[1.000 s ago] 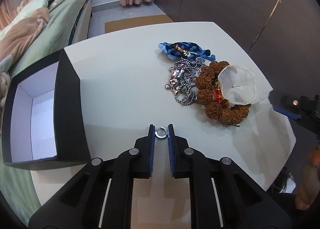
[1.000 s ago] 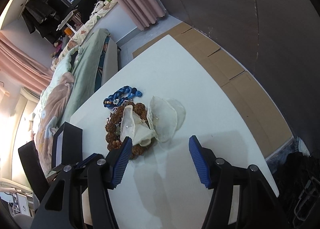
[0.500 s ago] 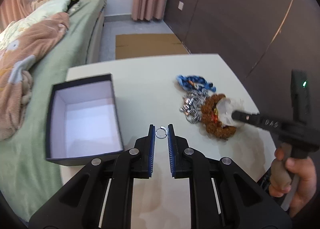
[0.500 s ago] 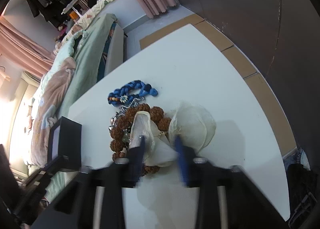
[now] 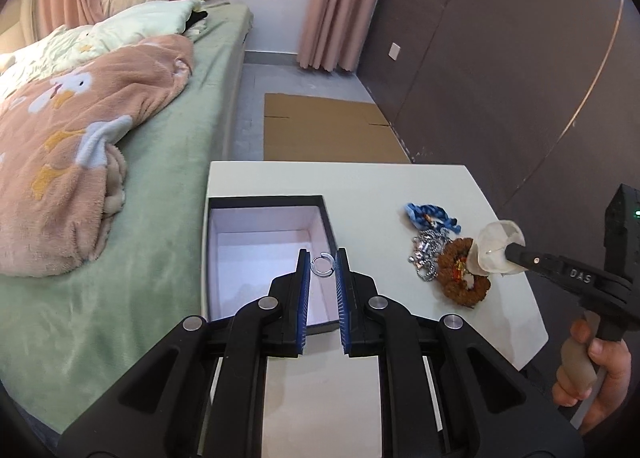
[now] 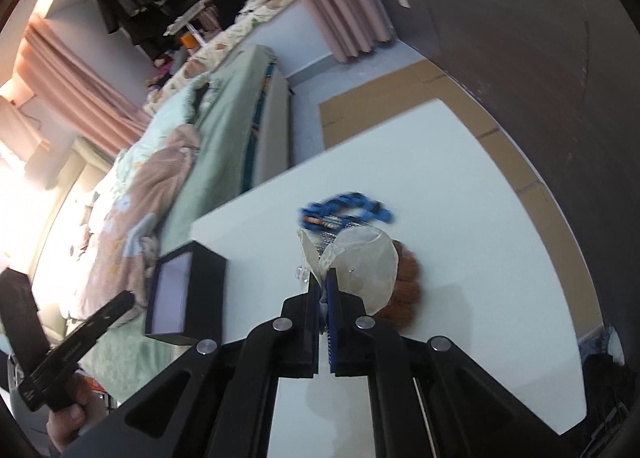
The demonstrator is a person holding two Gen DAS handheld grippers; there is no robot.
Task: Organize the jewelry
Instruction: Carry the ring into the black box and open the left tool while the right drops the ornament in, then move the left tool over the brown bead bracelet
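My left gripper (image 5: 323, 264) is shut on a small silver ring (image 5: 322, 265) and holds it over the open black box (image 5: 264, 236) with a white inside. My right gripper (image 6: 324, 290) is shut on a translucent white shell piece (image 6: 362, 262) and holds it above the pile; it shows in the left wrist view too (image 5: 498, 248). On the white table (image 5: 360, 186) lie a blue braided bracelet (image 5: 430, 215), a silver chain (image 5: 426, 254) and a brown bead bracelet (image 5: 464, 278). The blue bracelet (image 6: 348, 210) and brown beads (image 6: 406, 282) also show in the right wrist view.
A bed with green sheet (image 5: 168, 162) and a peach blanket (image 5: 72, 146) runs along the table's left side. Flat cardboard (image 5: 328, 126) lies on the floor beyond the table. A dark wall (image 5: 500, 58) stands to the right. The box (image 6: 188, 294) sits at the table's left edge.
My left gripper has risen and moved left with the ring, from the table to over the box. My right gripper has closed on the shell piece and lifted it.
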